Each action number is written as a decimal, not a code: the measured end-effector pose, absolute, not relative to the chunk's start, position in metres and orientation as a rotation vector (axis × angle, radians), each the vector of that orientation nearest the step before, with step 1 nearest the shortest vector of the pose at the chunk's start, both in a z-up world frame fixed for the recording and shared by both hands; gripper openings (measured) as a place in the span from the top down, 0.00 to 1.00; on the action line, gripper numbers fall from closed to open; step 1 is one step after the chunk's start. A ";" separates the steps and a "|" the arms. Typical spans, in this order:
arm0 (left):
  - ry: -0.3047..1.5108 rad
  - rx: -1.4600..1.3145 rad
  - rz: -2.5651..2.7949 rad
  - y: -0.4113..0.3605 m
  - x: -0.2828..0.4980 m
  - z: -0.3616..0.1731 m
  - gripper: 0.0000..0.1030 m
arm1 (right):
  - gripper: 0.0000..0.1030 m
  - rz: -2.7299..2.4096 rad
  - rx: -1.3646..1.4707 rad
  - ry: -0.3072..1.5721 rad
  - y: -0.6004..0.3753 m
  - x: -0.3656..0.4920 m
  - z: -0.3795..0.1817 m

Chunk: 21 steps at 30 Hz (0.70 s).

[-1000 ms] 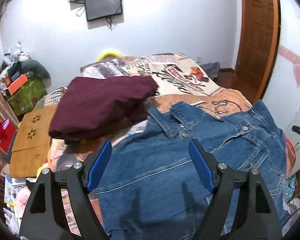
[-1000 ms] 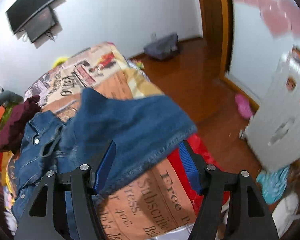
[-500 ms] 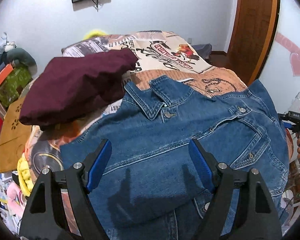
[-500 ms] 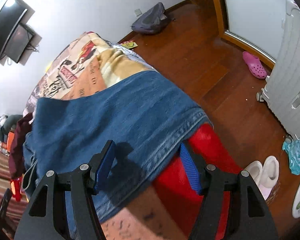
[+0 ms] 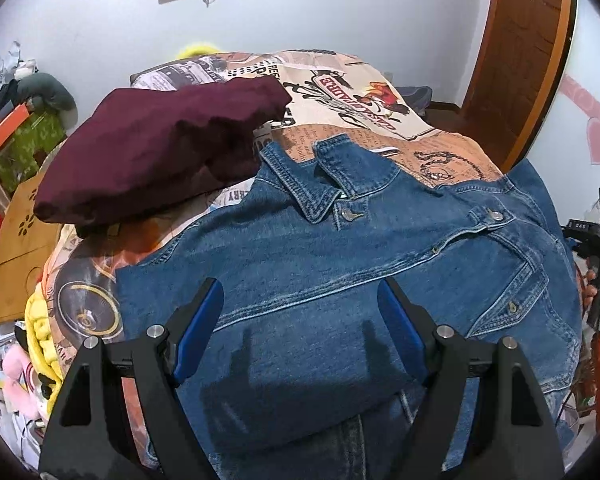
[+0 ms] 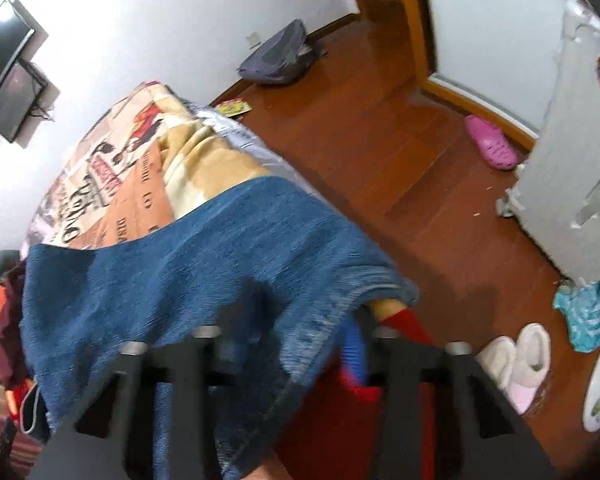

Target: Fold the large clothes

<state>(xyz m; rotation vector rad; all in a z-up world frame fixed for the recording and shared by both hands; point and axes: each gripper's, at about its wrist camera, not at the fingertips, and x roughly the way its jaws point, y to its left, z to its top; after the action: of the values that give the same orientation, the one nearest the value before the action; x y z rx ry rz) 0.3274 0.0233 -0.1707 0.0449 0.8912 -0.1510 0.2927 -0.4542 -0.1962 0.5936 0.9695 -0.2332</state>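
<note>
Left claw (image 5: pixel 300 320) gapes over denim jacket (image 5: pixel 340 264); right claw (image 6: pixel 296 340) blurred.

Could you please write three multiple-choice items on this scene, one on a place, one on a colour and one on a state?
1. Where does the maroon garment lie?
A. On the floor by the door
B. On the bed, beside the denim jacket's collar
C. Over the wall screen

2. What colour are the pads on the left gripper fingers?
A. Blue
B. Green
C. White

3. How is the denim jacket lying?
A. Rolled into a ball
B. Hung on the door
C. Spread front up on the bed

Answers: B, since it lies on the printed bedcover by the collar; A, since both pads look blue; C, since its collar, buttons and chest pocket face up.
</note>
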 end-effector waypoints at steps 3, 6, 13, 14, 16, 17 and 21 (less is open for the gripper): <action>0.890 0.042 -0.151 0.027 0.324 -0.171 0.24 | 0.88 -0.222 0.628 0.931 -0.462 0.285 -0.186; 0.888 0.022 -0.159 0.032 0.321 -0.169 0.24 | 0.90 -0.221 0.636 0.869 -0.463 0.274 -0.166; 0.871 0.007 -0.155 0.039 0.316 -0.166 0.24 | 0.92 -0.103 0.542 0.715 -0.426 0.266 -0.090; 0.868 0.003 -0.156 0.040 0.315 -0.165 0.24 | 0.92 -0.076 0.493 0.688 -0.412 0.265 -0.074; 0.862 -0.002 -0.158 0.042 0.312 -0.165 0.24 | 0.92 -0.032 0.434 0.652 -0.391 0.265 -0.056; 0.859 -0.003 -0.159 0.042 0.311 -0.164 0.24 | 0.92 0.012 0.402 0.630 -0.375 0.263 -0.043; 0.858 -0.016 -0.167 0.045 0.308 -0.163 0.24 | 0.92 0.143 0.331 0.601 -0.328 0.264 -0.023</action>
<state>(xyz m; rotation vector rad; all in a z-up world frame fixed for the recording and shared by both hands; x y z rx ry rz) 0.3083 0.0452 -0.1632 -0.0163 0.8581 -0.1672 0.2644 -0.3280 -0.0234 0.3313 0.6011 0.1434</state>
